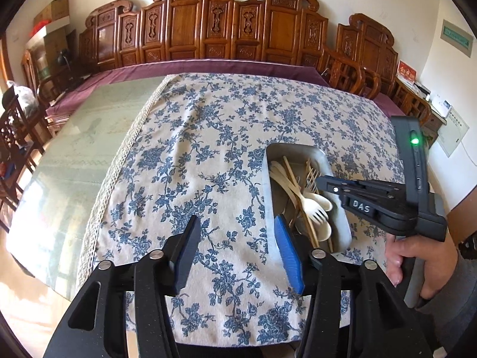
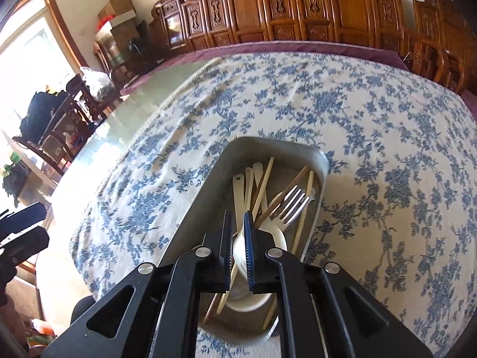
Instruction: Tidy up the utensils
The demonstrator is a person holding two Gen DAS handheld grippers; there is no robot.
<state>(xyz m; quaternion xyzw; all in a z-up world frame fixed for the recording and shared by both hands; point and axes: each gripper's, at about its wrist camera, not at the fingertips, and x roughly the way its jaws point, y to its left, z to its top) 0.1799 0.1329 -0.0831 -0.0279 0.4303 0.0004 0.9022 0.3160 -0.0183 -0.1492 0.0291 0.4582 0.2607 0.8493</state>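
The utensils [image 2: 268, 205] are gathered inside the metal tray [image 2: 208, 197]. Above the tray, the right gripper [image 2: 238, 226] is nearly closed, apparently empty; left of the tray, the left gripper [image 1: 238, 232] is held wide, empty. Placement seems finished; withdrawal is called for next.

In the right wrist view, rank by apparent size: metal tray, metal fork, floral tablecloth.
1. floral tablecloth
2. metal tray
3. metal fork, smallest, though its handle is partly hidden among other utensils.
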